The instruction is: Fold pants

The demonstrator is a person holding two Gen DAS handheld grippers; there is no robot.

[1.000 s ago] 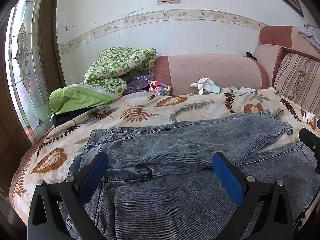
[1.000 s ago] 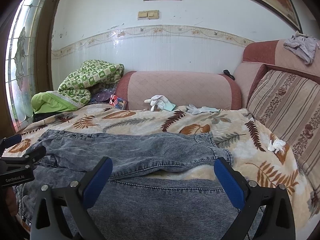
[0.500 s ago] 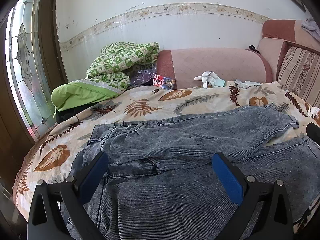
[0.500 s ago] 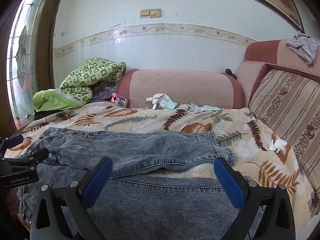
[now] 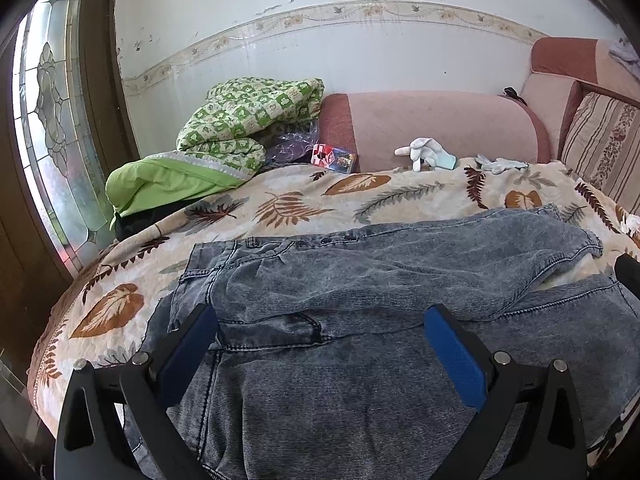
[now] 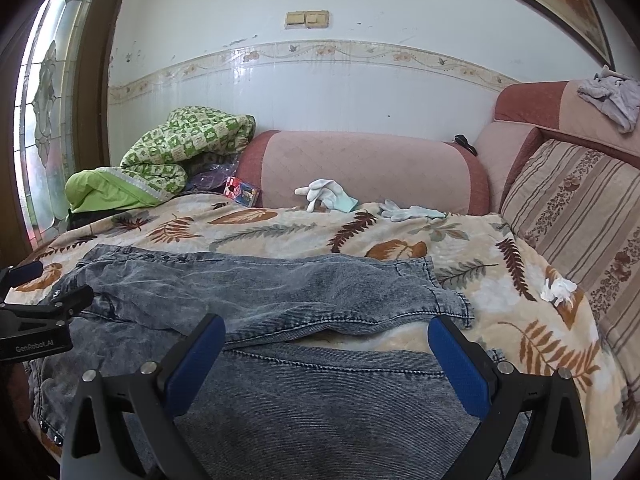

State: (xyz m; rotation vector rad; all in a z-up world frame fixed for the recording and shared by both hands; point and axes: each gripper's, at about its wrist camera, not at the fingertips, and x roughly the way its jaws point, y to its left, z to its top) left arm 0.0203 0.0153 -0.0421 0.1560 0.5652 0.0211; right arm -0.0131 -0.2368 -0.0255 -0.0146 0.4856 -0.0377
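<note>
Grey-blue denim pants (image 5: 360,304) (image 6: 280,320) lie spread on the leaf-patterned blanket (image 5: 320,204) (image 6: 500,280), waist to the left, legs running right. The far leg is draped loosely above the near leg, a strip of blanket showing between them. My left gripper (image 5: 320,344) hovers open over the waist and seat area, blue pads apart, nothing between them. My right gripper (image 6: 326,356) stands open over the near leg, close to the far leg's hem (image 6: 452,300). The left gripper's black body (image 6: 40,320) shows at the left edge of the right wrist view.
A green checked quilt (image 5: 244,128) and lime bedding (image 5: 160,184) pile up at the back left. White gloves (image 5: 428,152) (image 6: 328,196), a small colourful box (image 5: 336,158), a pink bolster (image 6: 360,172), a striped cushion (image 6: 580,208) and crumpled tissue (image 6: 558,290) lie around. A stained-glass window (image 5: 52,140) stands left.
Both grippers have tilted and shifted slightly nearer the pants, staying open. The pants have not moved.
</note>
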